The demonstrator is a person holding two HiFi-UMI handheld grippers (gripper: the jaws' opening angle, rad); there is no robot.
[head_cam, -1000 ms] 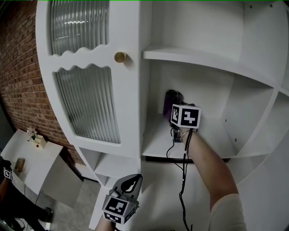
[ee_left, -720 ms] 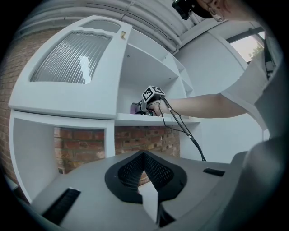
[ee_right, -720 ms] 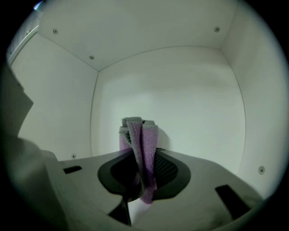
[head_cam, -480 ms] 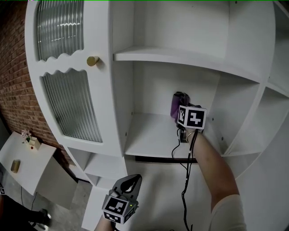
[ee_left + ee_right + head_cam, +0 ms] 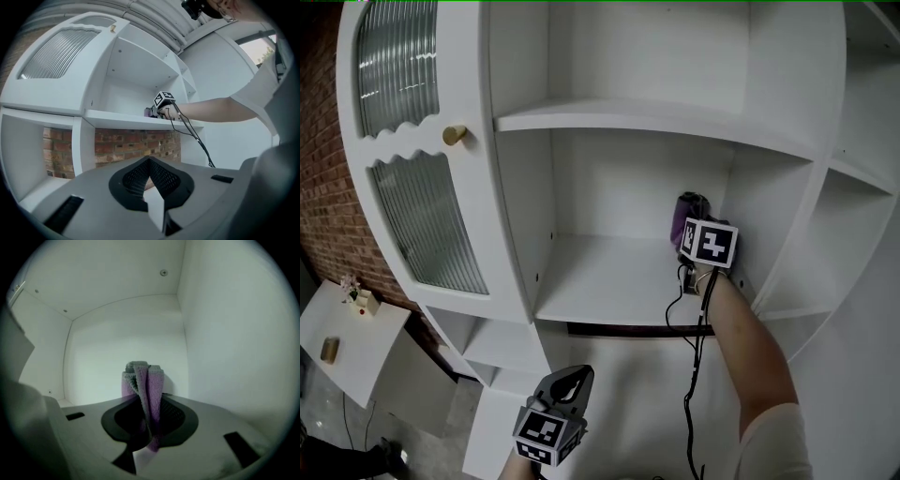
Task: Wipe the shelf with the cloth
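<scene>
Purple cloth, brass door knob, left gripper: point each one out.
cloth (image 5: 149, 383), right gripper view, its folded middle.
door knob (image 5: 453, 135), head view, its round face.
left gripper (image 5: 572, 379), head view, between its closed fingertips.

Cloth (image 5: 144, 390): purple with greyish outer faces, terry-like texture. It is folded into several upright layers and pinched between the jaws of the right hand-held gripper (image 5: 149, 427). The bunched folds stand out ahead of the jaw tips, and a short purple end hangs behind the pinch point. From the head view, the cloth (image 5: 687, 217) shows as a dark purple wad just beyond the gripper.

Shelf (image 5: 600, 281): flat, bare white board, the floor of an open compartment. It lies under and to the left of the gripper. Ahead of the cloth is the back wall (image 5: 117, 348), and the side wall (image 5: 225, 343) is close on its right. Contact between cloth and board: cannot tell.
</scene>
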